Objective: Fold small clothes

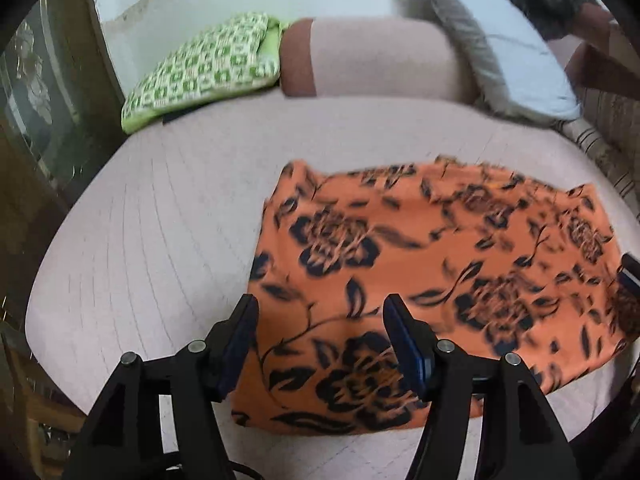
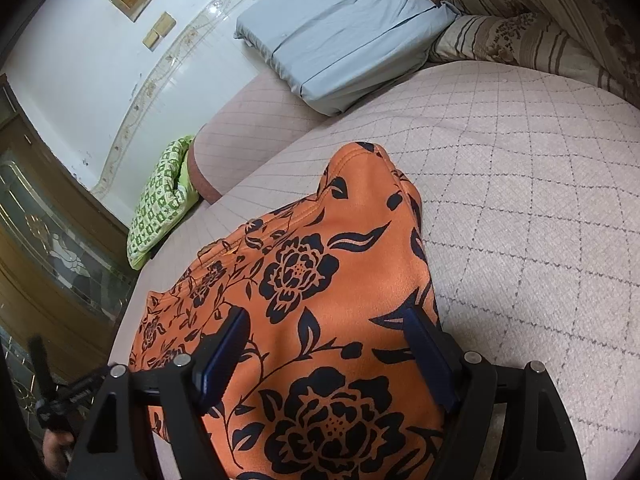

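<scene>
An orange garment with a black flower print lies flat on the pale quilted seat. My left gripper stands open over the garment's near left part; the left finger hangs at the cloth's left edge and nothing is pinched. At the far right edge of this view a dark tip of the right gripper shows. In the right wrist view the garment runs away to the upper left. My right gripper is open above its near right end. The left gripper shows small at lower left.
A green patterned cushion and a grey-blue pillow lie at the back of the seat. Striped cushions sit at the right. A wooden cabinet with glass doors stands left of the seat.
</scene>
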